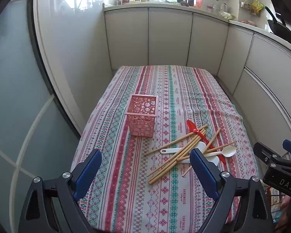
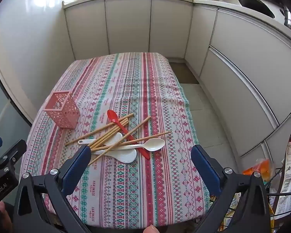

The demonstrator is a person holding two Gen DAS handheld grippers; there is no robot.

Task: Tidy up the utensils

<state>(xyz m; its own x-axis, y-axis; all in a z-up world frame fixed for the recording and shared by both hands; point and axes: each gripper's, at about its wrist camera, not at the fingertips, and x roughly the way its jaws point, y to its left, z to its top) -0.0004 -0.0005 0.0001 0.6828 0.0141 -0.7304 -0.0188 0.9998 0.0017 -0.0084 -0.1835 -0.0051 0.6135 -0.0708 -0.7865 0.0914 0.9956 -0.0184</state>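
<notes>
On the striped tablecloth [image 2: 126, 184] a pink perforated square holder [image 2: 63, 109] stands upright at left; right of it lies a heap of wooden chopsticks [image 2: 106, 134], white spoons [image 2: 145, 145] and a red spoon [image 2: 114, 116]. Left gripper [image 1: 145, 167] and right gripper [image 2: 140, 161] hover spread wide, empty

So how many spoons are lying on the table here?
3: a red spoon at the pile's far side, a white spoon on its right, a white slotted spoon under the chopsticks. Others may be hidden.

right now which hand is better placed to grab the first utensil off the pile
Right, probably. The right gripper has its open jaws framing the white spoon and chopsticks. The left gripper faces bare tablecloth below the pink holder, the pile off to its right.
</notes>
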